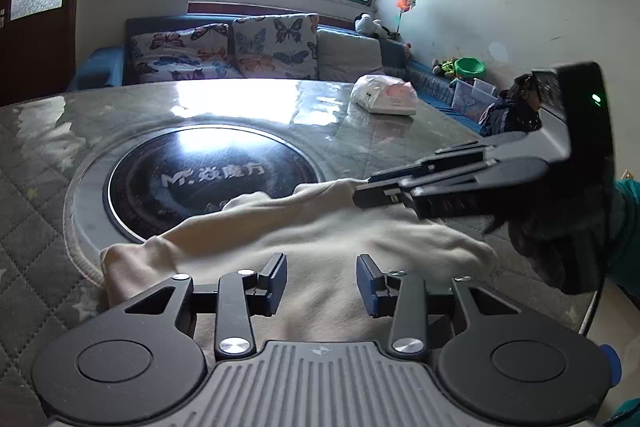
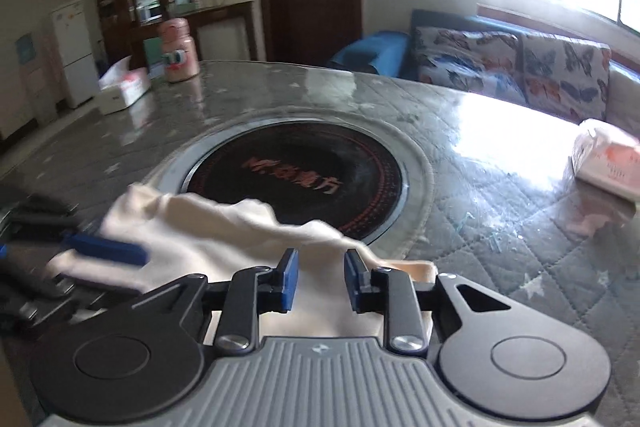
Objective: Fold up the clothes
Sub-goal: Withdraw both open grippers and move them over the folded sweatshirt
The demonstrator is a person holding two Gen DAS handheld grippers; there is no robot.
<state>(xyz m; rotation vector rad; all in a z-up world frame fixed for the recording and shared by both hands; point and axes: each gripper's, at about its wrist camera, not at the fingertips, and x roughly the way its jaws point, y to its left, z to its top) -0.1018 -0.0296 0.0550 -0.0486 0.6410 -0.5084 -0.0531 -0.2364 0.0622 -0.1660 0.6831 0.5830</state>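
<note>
A cream garment (image 1: 320, 239) (image 2: 200, 227) lies rumpled on the table's near side, and its far edge overlaps the round black hob (image 1: 212, 171) (image 2: 296, 179). My left gripper (image 1: 322, 281) hovers open over the cloth, nothing between its pads. It shows blurred at the left edge of the right wrist view (image 2: 100, 267). My right gripper (image 2: 322, 279) stands open, with cloth showing in the gap and no pad pressing on it. From the left wrist view, my right gripper (image 1: 360, 193) reaches in from the right, and a raised ridge of cloth runs up to its tips.
The table (image 1: 360, 135) has a grey quilted cover under a glossy sheet. On it are a tissue pack (image 1: 384, 95) (image 2: 604, 163), a pink bottle (image 2: 178, 51) and a white tissue box (image 2: 120, 87). A sofa with butterfly cushions (image 1: 224, 47) stands behind. A teal sleeve (image 1: 624, 223) is at the right.
</note>
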